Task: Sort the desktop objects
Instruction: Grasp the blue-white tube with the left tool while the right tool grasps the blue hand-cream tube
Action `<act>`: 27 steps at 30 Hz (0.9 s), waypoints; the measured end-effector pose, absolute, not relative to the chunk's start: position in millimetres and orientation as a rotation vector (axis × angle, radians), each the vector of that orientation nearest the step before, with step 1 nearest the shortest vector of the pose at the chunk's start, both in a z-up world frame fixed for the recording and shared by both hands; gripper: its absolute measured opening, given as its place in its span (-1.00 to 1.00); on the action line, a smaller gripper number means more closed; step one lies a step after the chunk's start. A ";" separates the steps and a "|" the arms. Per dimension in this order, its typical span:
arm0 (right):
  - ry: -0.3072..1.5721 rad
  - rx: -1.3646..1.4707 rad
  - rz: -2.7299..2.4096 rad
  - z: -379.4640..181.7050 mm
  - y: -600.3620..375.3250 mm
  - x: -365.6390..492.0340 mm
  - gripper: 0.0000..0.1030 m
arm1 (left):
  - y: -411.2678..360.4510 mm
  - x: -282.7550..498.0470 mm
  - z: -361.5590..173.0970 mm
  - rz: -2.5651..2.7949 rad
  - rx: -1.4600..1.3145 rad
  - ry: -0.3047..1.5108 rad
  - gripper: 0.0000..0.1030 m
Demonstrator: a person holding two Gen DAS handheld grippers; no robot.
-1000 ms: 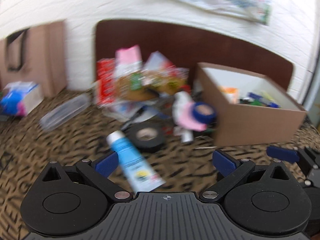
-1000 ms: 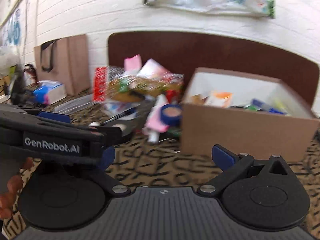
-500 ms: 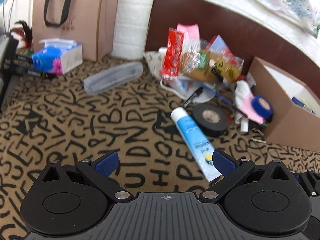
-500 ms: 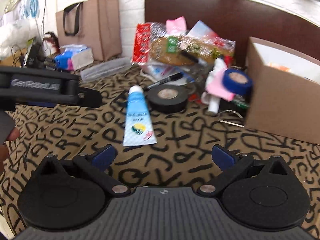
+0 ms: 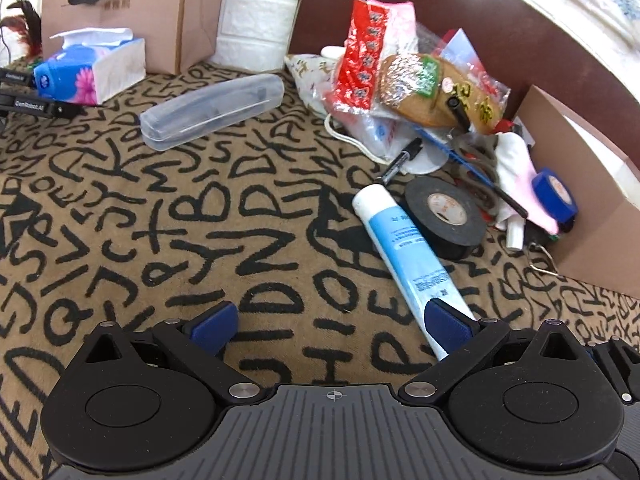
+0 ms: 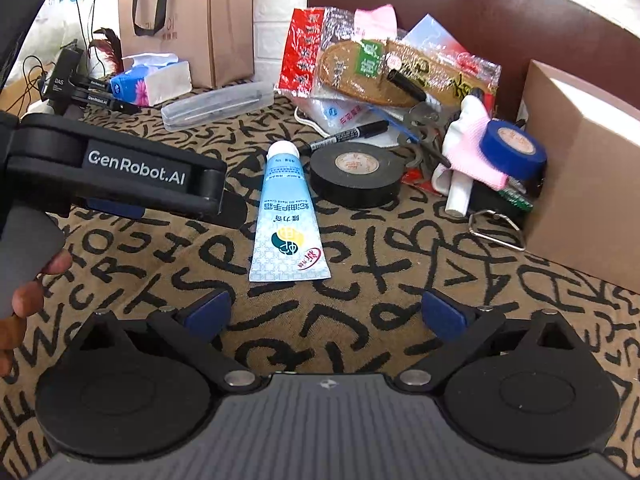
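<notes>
Both tongs are wide apart and hold nothing. The right tongs (image 6: 326,312) hang just before the flat end of the blue hand cream tube (image 6: 285,216), which lies on the letter-print surface (image 6: 400,256). The left tongs (image 5: 332,318) are beside the tube too, one finger in front of its flat end.

The tube is soft and flat, so I think it could slip out or bend. The black tape roll (image 6: 356,176) touches it and might get pushed. The two tongs are close and could bump.

The cardboard box (image 6: 580,168) sits on the right. I cannot see what is inside. The clear plastic case (image 5: 212,110) is closed, with something dark in it.
</notes>
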State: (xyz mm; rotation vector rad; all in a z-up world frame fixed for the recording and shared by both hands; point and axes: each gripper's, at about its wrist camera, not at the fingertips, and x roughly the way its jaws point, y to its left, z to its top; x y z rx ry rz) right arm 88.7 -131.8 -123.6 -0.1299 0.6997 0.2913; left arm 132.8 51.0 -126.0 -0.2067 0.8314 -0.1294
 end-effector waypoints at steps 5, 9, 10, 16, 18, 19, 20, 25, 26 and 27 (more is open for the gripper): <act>0.689 -0.132 0.302 -125.9 -125.9 97.0 0.94 | 54.1 142.0 -128.2 -0.149 -0.203 0.818 1.00; 0.682 -0.139 0.318 -126.2 -118.9 104.9 0.92 | 56.5 152.1 -128.5 -0.159 -0.210 0.816 1.00; 0.681 -0.142 0.324 -126.5 -116.9 106.9 0.91 | 57.0 155.3 -128.4 -0.162 -0.208 0.817 1.00; 0.674 -0.142 0.335 -126.7 -107.5 120.7 0.87 | 60.4 163.6 -129.8 -0.185 -0.200 0.808 1.00; 0.673 -0.139 0.337 -126.1 -105.1 125.2 0.83 | 59.8 165.2 -130.1 -0.190 -0.192 0.806 1.00; 0.672 -0.137 0.338 -126.1 -104.3 127.1 0.81 | 59.0 166.0 -130.5 -0.190 -0.185 0.803 1.00; 0.670 -0.136 0.339 -126.3 -104.5 127.8 0.78 | 57.7 167.1 -131.0 -0.189 -0.179 0.800 1.00; 0.662 -0.133 0.343 -126.8 -101.4 133.7 0.75 | 57.1 175.3 -130.0 -0.190 -0.202 0.797 1.00; 0.661 -0.132 0.345 -126.6 -101.0 135.0 0.71 | 56.8 177.4 -129.3 -0.193 -0.205 0.801 0.99; 0.658 -0.132 0.345 -126.1 -100.5 136.5 0.68 | 56.3 179.3 -128.5 -0.198 -0.205 0.804 0.98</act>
